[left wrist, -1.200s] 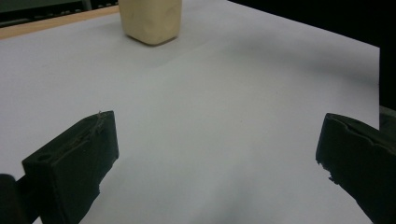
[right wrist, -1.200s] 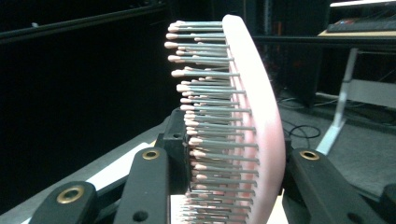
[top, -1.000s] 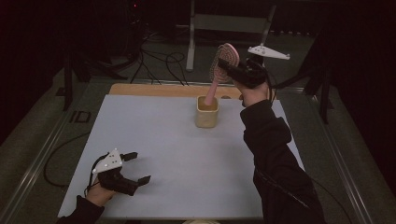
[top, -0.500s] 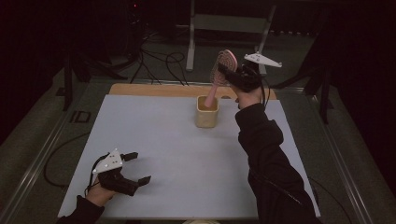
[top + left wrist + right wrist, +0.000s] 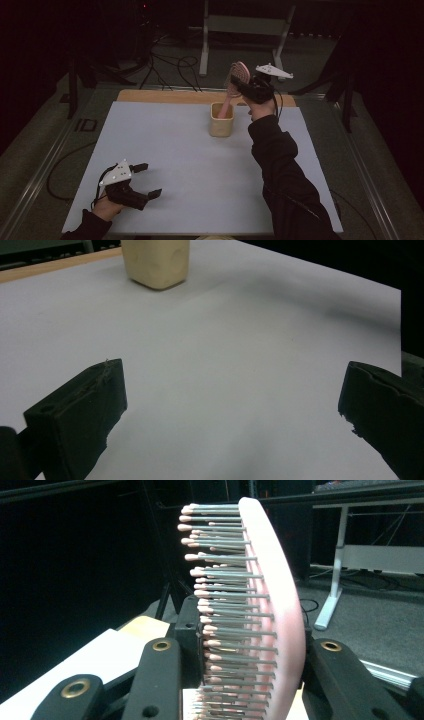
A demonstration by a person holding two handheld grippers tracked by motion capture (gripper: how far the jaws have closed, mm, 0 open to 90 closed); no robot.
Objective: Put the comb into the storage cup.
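Nearest, at the near left corner of the pale grey tabletop (image 5: pixel 200 165), the left gripper (image 5: pixel 148 179) is held low and unmoved, its jaws spread wide with nothing between them; in the left gripper view bare surface is seen ahead of them, with the cream, rounded-square plastic holder cup (image 5: pixel 156 262) well beyond.

Farther on, near the far edge and just before the wooden strip (image 5: pixel 160 96) along it, that cup (image 5: pixel 221 120) is seen upright. The pink plastic hairbrush with metal pins (image 5: pixel 234 85) is clamped at its head by the right gripper (image 5: pixel 245 85), whose jaws are closed on it from both sides, as shown in the right gripper view (image 5: pixel 250 630). Compared with a second ago, the brush has been brought lower: its handle, formerly above the rim, is now sunk into the cup's mouth, and the brush is tilted less. Insertion is therefore judged nearly done, with only settling and release remaining.

Ample open tabletop is left on every side of the cup, though the far edge is close behind it; a careless sideways pull could tip the light cup toward that edge.
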